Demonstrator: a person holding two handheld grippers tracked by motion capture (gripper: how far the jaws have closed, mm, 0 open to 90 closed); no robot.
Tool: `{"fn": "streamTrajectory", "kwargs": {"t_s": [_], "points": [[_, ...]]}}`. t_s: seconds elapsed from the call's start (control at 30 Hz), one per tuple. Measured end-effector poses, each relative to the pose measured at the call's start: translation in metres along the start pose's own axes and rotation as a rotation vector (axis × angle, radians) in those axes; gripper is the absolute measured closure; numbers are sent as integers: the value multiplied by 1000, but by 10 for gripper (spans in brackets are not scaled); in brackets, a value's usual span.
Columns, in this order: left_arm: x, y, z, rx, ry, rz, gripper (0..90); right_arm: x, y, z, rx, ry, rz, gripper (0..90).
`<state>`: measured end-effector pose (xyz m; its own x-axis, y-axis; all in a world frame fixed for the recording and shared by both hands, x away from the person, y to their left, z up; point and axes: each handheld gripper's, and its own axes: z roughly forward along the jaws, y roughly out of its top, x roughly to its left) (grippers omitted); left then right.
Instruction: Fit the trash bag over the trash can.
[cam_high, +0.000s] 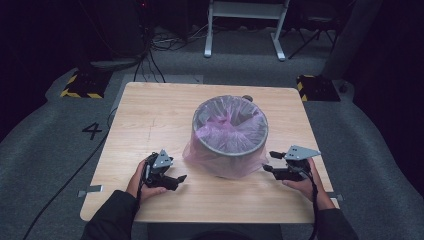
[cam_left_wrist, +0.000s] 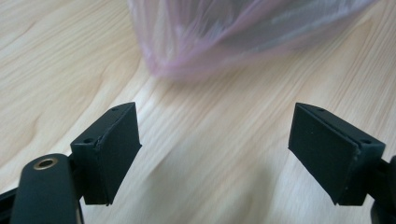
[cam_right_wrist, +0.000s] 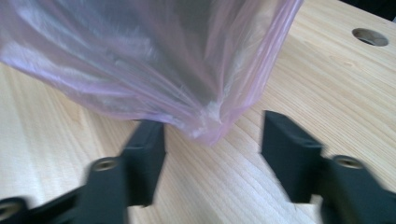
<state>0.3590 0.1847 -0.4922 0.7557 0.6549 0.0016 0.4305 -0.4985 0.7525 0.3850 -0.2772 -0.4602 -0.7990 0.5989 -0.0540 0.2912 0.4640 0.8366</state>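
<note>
The bin (cam_high: 230, 131) stood about mid-desk (cam_high: 150, 120), a bit toward the person's side, w/ a pink liner bag (cam_high: 220, 162) pulled over its rim and hanging down the outside to the wood. The left gripper (cam_high: 176, 178) sat low at the bag's left skirt, the right gripper (cam_high: 270, 162) at its right skirt, both pointing inward at the bin.

Both sets of fingers stood apart and held nothing. In the left gripper view the fingers (cam_left_wrist: 112, 154) were wide w/ bare wood between them and the bag hem (cam_left_wrist: 187, 70) ahead, not touching. In the right gripper view the fingers (cam_right_wrist: 289, 154) were also parted, and a fold of plastic (cam_right_wrist: 210, 130) hung just at or between the tips. It didn't look pinched.

My read: the liner was on and the hands had let go, so the step was tidying the skirt or backing off. To do it well I'd say keep the fingers spread while drawing straight back, esp. on the right, so the hanging fold doesn't snag and drag the liner off the rim. If re-gripping, take a thick bunch of film, not a single layer, and pull down evenly on both sides.

Hard to make out: the right gripper view was motion-blurred, so whether film touched a finger I couldn't tell. The bin's far wall and base were hidden by the bag, and its inside was just crumpled pink. A small dark thing sat behind the rim. Couldn't ID it.
</note>
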Motion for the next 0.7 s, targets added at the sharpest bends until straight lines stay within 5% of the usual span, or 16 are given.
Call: {"fn": "streamTrajectory", "kwargs": {"t_s": [0.2, 0.5, 0.7], "points": [[-1, -12, -4, 44, 31, -24, 180, -1, 5, -22, -61, 5, 40, 272], [2, -17, -3, 62, 24, -38, 164, 11, 21, -38, -67, -32, -16, 245], [3, -17, -2, 62, 29, -31, 152, 13, 32, -48, -99, -58, -12, 244]]}}
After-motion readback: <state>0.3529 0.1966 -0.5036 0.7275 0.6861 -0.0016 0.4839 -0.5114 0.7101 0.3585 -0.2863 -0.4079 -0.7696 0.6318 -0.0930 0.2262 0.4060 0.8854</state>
